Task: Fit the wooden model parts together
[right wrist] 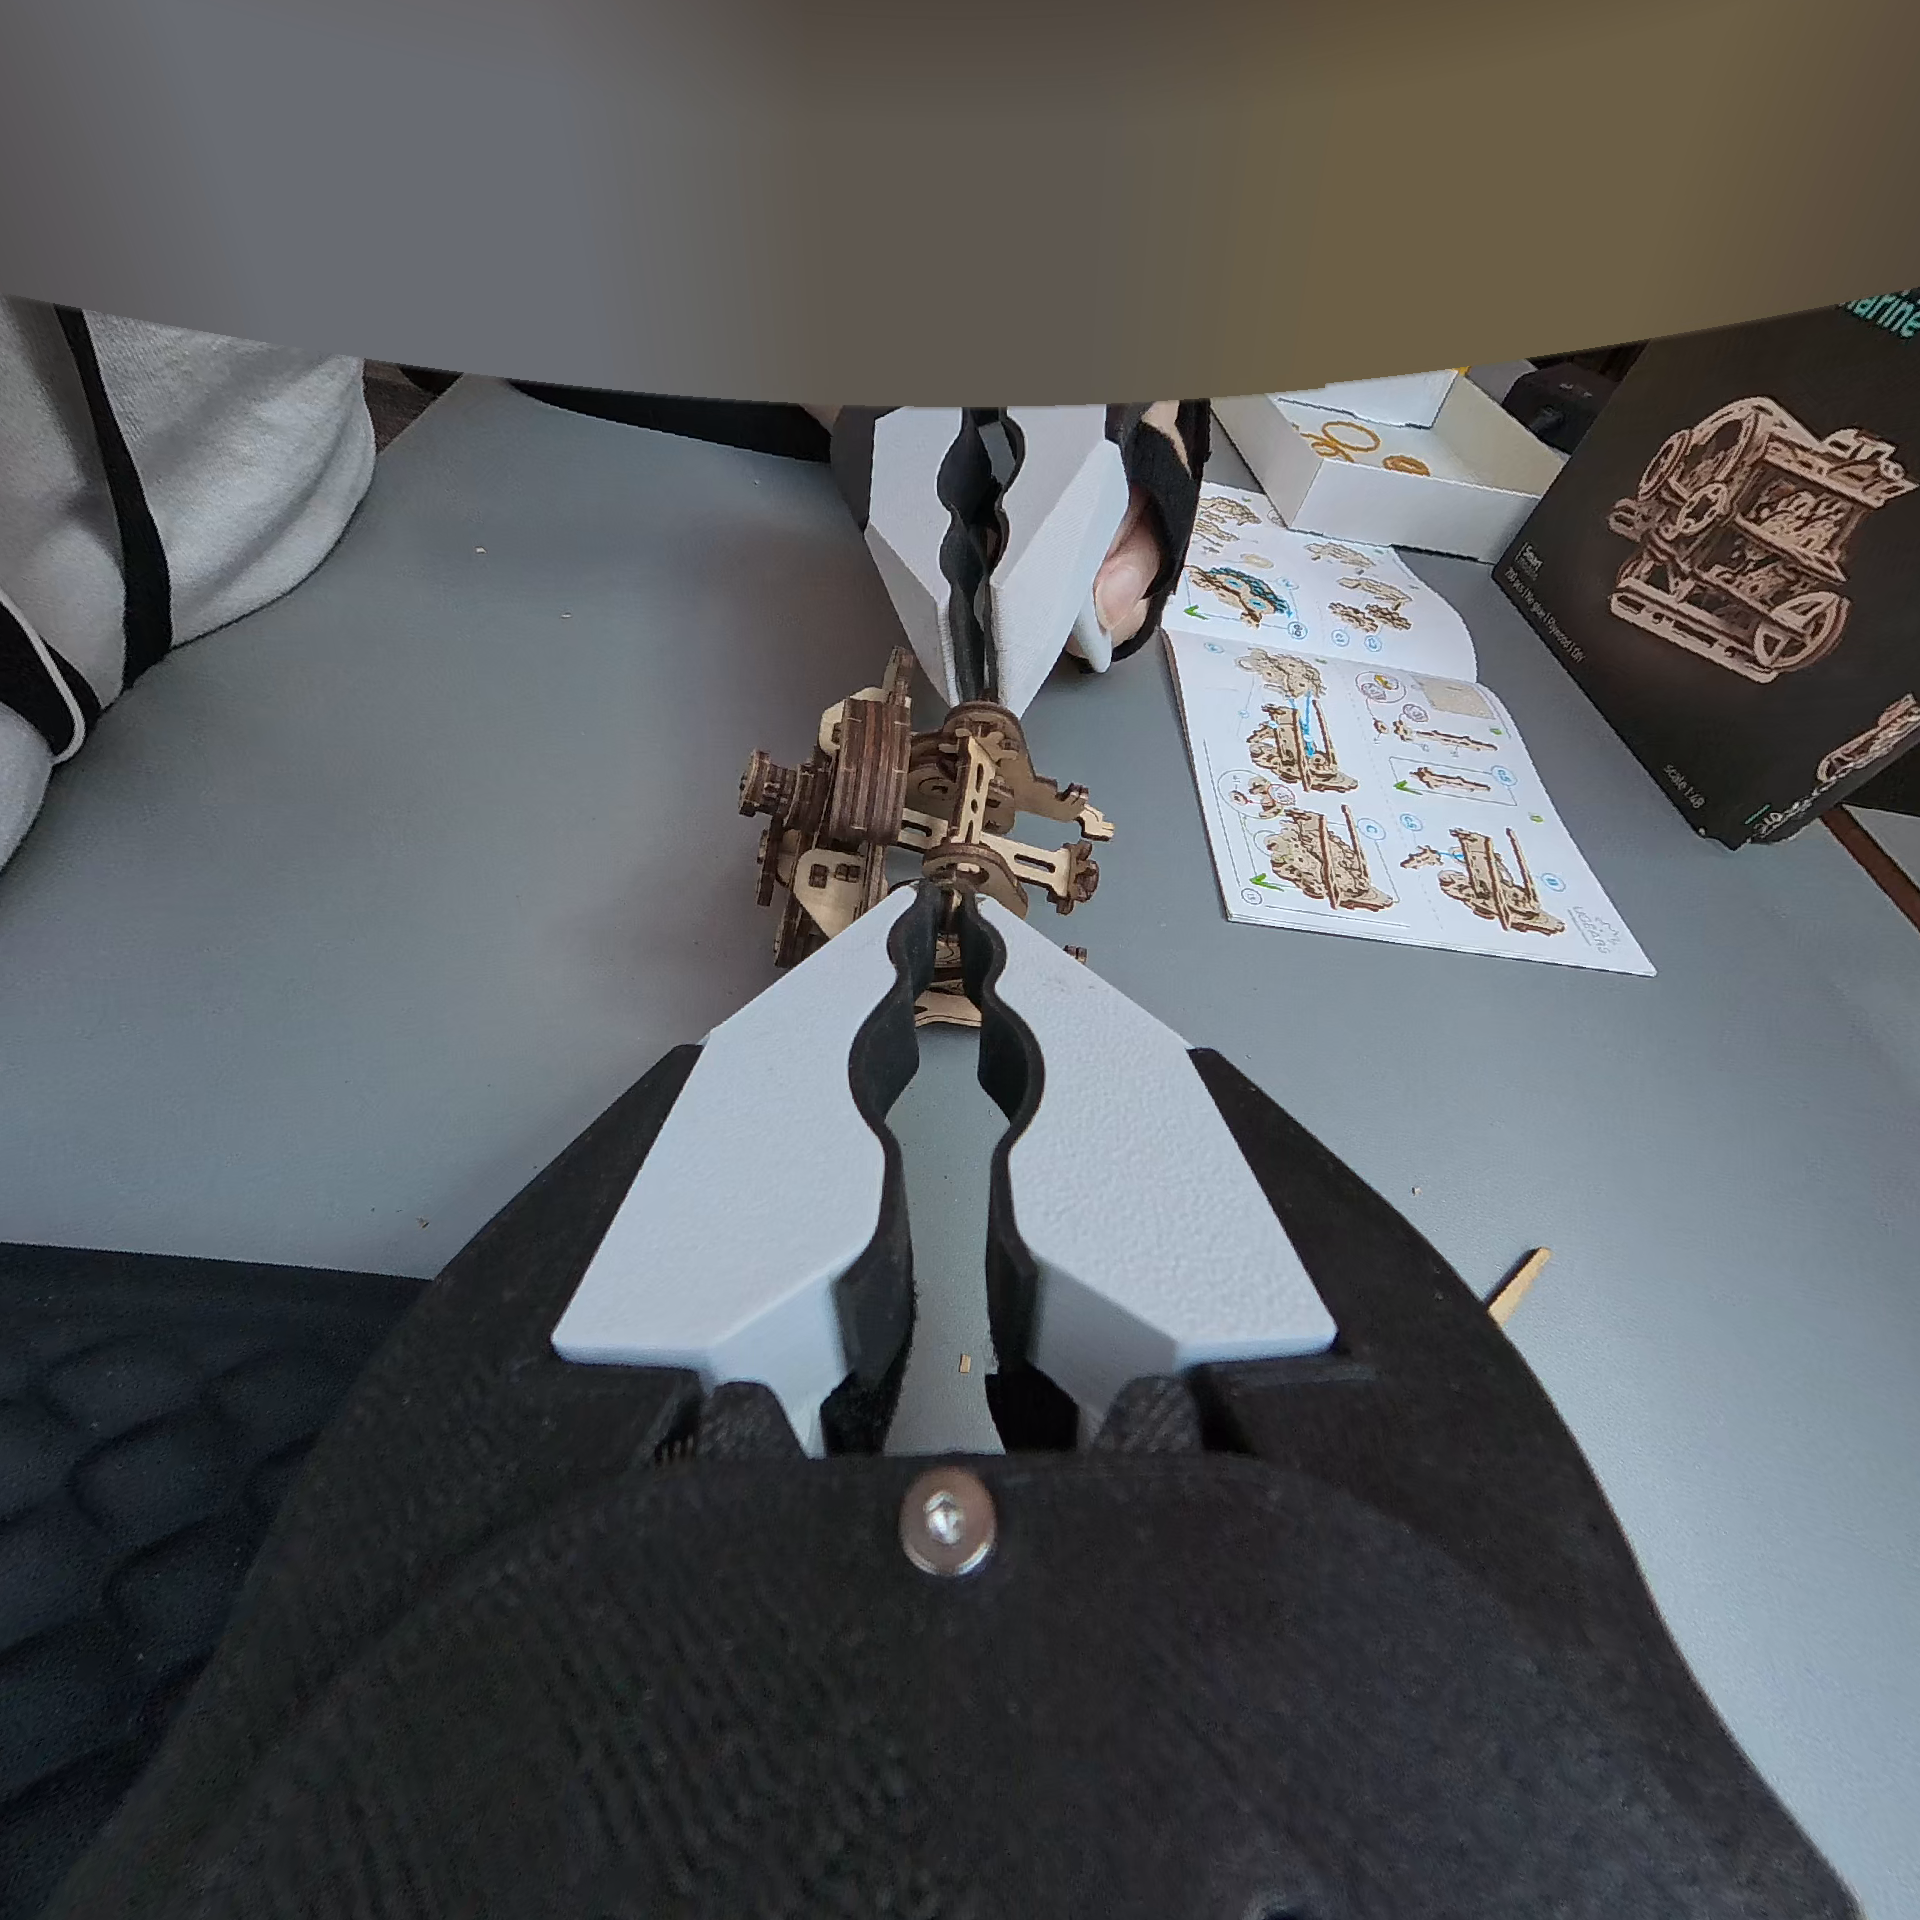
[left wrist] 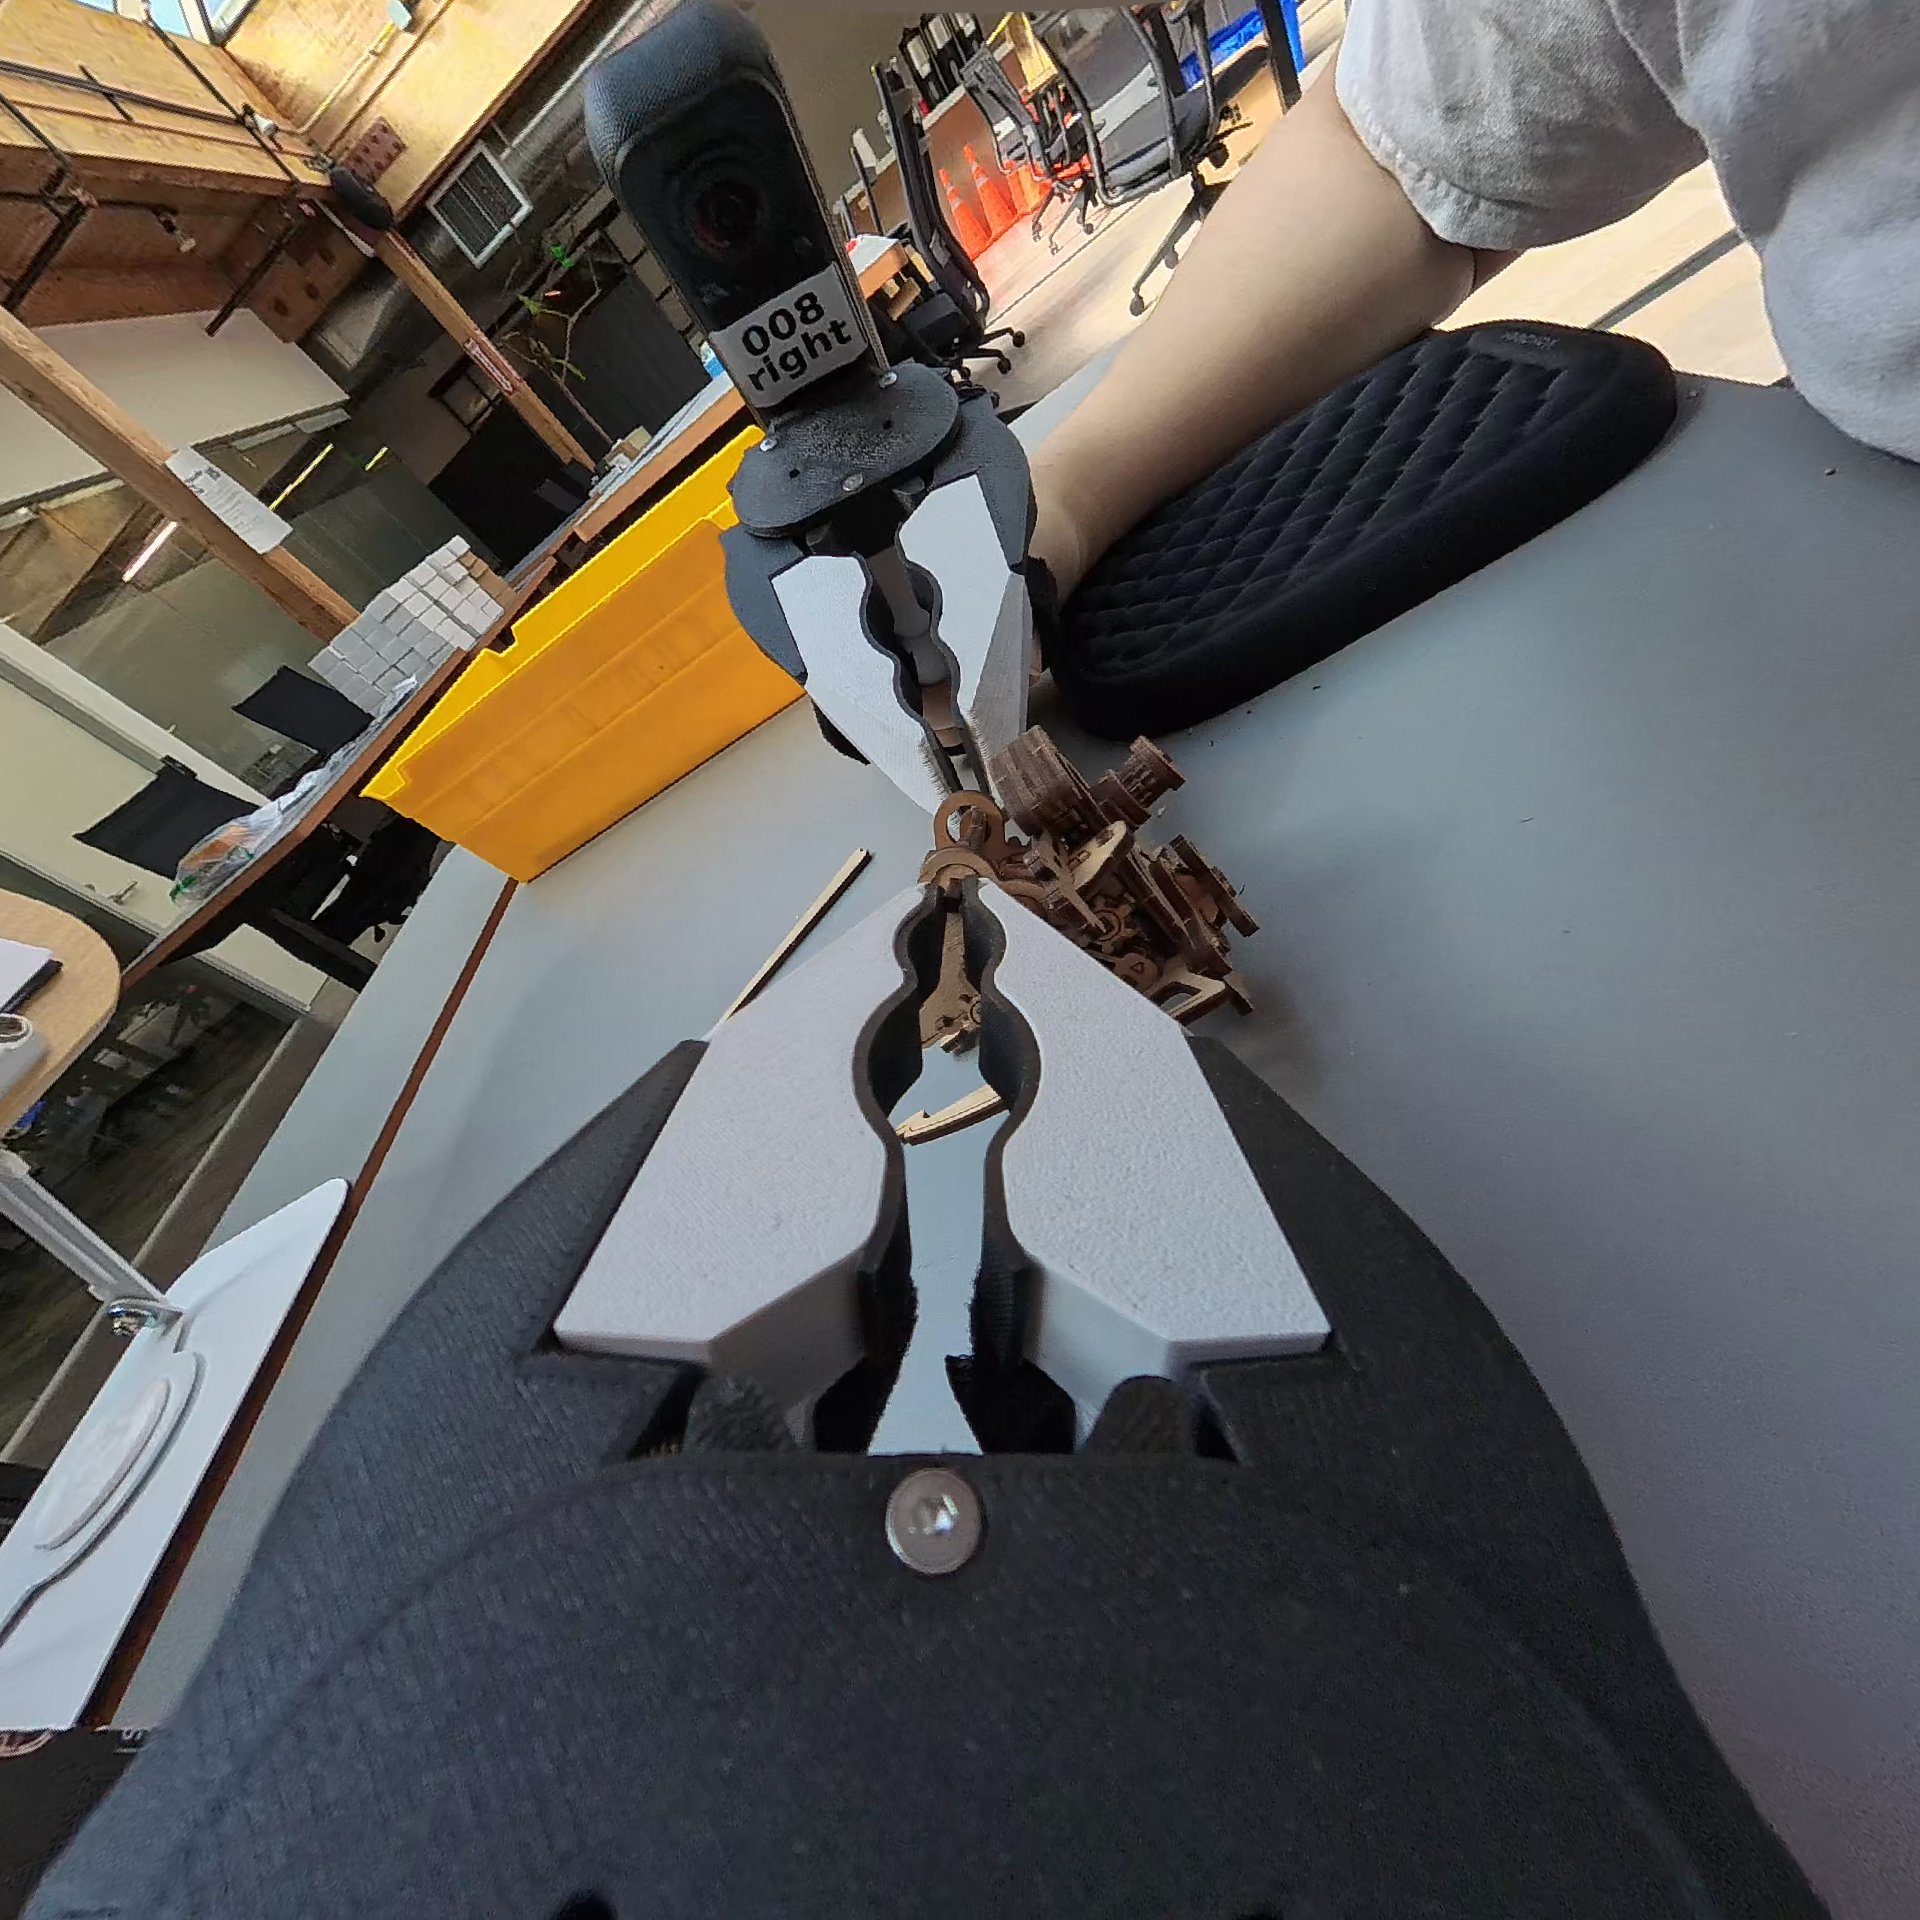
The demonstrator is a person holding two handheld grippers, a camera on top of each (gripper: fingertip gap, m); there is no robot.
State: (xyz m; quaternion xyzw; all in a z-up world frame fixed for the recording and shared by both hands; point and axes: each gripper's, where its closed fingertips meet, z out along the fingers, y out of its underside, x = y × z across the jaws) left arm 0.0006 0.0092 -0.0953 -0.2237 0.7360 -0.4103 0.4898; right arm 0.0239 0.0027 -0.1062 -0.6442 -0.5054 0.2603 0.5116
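A brown wooden model lies on the grey table; it also shows in the right wrist view. My left gripper is shut on a flat wooden part that ends in a ring at the model's near side. My right gripper faces it from the far side, shut on another ringed wooden part. In the right wrist view my right gripper pinches a round wooden hub and my left gripper pinches the hub opposite. The two tips nearly meet over the model.
A yellow bin and a thin wooden strip lie to the left, a black cushion under a person's arm. An open instruction booklet, a black box, a white box and a wooden sliver lie right. My two grippers' fingertips are within a few centimetres of each other.
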